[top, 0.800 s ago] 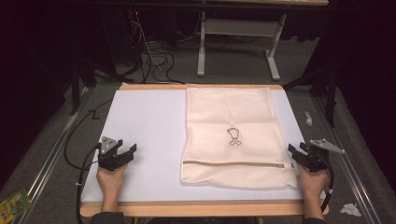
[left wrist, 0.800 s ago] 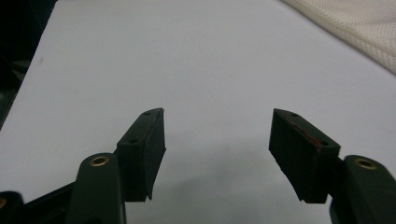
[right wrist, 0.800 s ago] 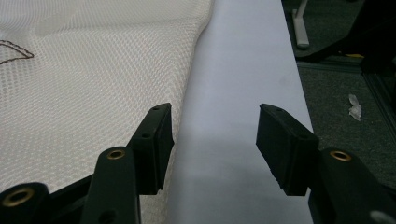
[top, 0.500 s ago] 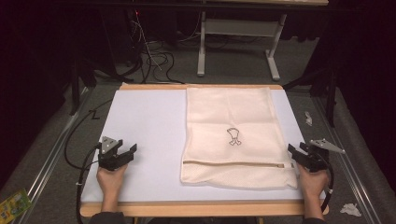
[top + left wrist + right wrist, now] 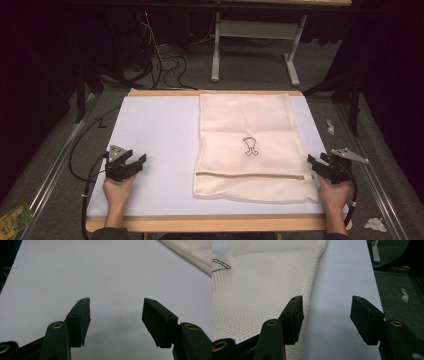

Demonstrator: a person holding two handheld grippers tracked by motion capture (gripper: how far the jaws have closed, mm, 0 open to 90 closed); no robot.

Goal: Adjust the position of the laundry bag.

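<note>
- L gripper [image 5: 131, 162] near the front-left of the table [image 5: 150, 130], jaws spread wide, nothing between; in the left gripper view just bare white top under them.
- R gripper [image 5: 320, 164] at front-right, jaws released too, empty; hovers just beside the bag's right edge, left jaw over the mesh, not pinching it.
- Mesh bag [image 5: 250, 125] lies flat on the right half of the table, zip [image 5: 250, 175] across the near end, small dark logo [image 5: 249, 146] mid-bag.
- Handling, my guess: light, soft, floppy, will sag and bunch when lifted; mesh gives the pads decent bite.
- Best hold prob. near corners or the zip hem, one per gripper.
- Beyond: frame legs [image 5: 252, 45], cables [image 5: 165, 65] on the floor.
</note>
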